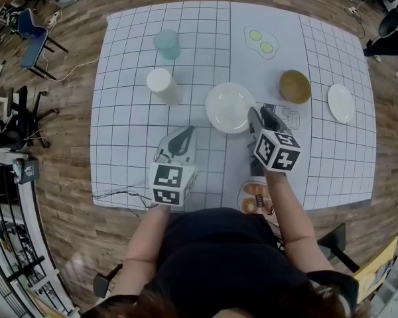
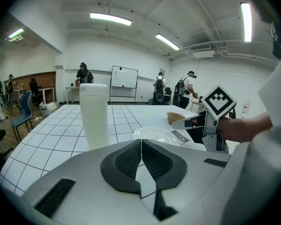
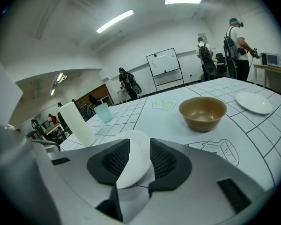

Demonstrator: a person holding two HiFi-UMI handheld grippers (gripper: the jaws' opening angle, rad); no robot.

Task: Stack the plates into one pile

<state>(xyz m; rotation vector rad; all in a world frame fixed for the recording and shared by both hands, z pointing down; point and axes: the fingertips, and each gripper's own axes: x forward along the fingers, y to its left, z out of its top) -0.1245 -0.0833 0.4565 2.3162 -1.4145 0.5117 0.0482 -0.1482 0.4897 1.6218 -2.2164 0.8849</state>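
My head view looks steeply down on the counter (image 1: 132,58); both gripper views ride low, facing across it, sharing the white plate (image 2: 152,136).

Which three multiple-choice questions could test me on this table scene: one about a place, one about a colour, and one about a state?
1. Where does the bowl stand?
A. Between the central plate and the small plate
B. Stacked on the small plate
C. Left of both plates

2. What colour is the far cup?
A. Red
B. Pale teal
C. Black

3. How are the jaws of the left hand-held gripper?
A. Wide apart
B. Closed on a cup
C. Together, with nothing between

Answers:
1 A: the head view shows the bowl between the two plates.
2 B: the cup looks pale teal in the head view and the right gripper view.
3 C: the left gripper view shows the pads meeting.
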